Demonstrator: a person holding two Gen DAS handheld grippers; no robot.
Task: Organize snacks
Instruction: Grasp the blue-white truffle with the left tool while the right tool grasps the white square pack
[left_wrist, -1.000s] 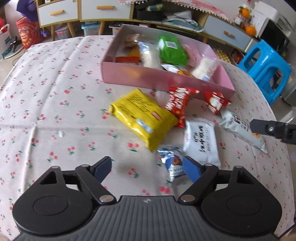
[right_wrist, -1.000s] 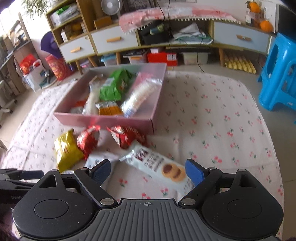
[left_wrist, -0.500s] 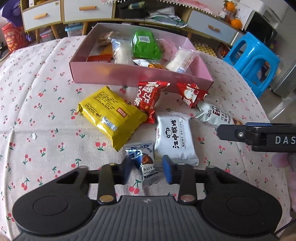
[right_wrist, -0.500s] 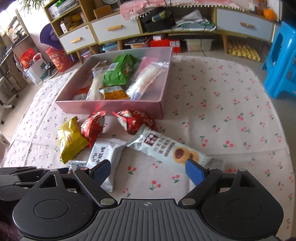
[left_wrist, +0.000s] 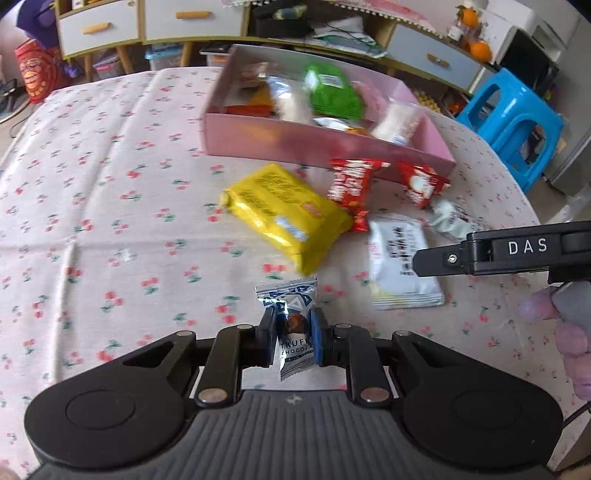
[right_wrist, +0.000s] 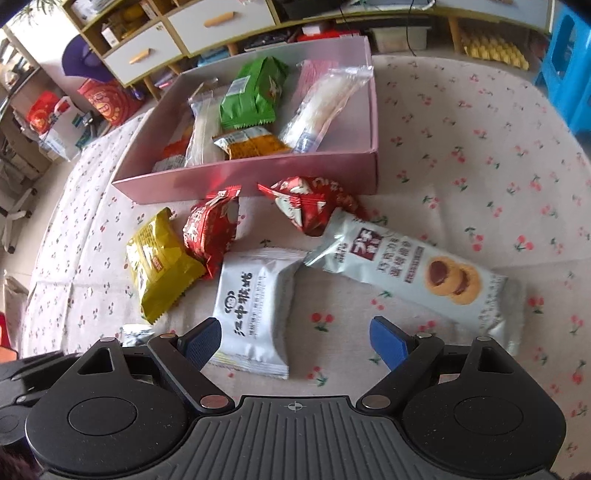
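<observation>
I see the pink box (right_wrist: 258, 177) toward the far edge of the bench (left_wrist: 92, 184), already holding several packets, and I judge it to be where the loose snacks belong.

Of those loose snacks, the long grey biscuit pack (right_wrist: 413, 269) is the largest, lying near the bench's right side. It looks light but floppy, with brittle biscuits inside, so I would pinch it across the middle and squeeze gently.

The yellow packet (left_wrist: 284, 218) lies just in front of the box. It is puffy and slick, so I expect it to slip unless taken across its narrow width.

The white packet (right_wrist: 255, 306) lies flat directly ahead of my right gripper (right_wrist: 295, 341), whose jaws stand wide apart and hold nothing. Being a thin pillow pack, it is best taken at a sealed end or across the short side.

2 red packets (right_wrist: 210, 229) sit against the box's front wall, crinkly and light, and either crimped end would do.

Smallest is the truffle chocolate sachet (left_wrist: 291, 325), pinched around its middle by my nearly closed left gripper (left_wrist: 293, 341) at the near edge of the bench. I cannot tell whether it is off the cloth. It weighs almost nothing, and the soft chocolate inside calls for a light squeeze.
</observation>
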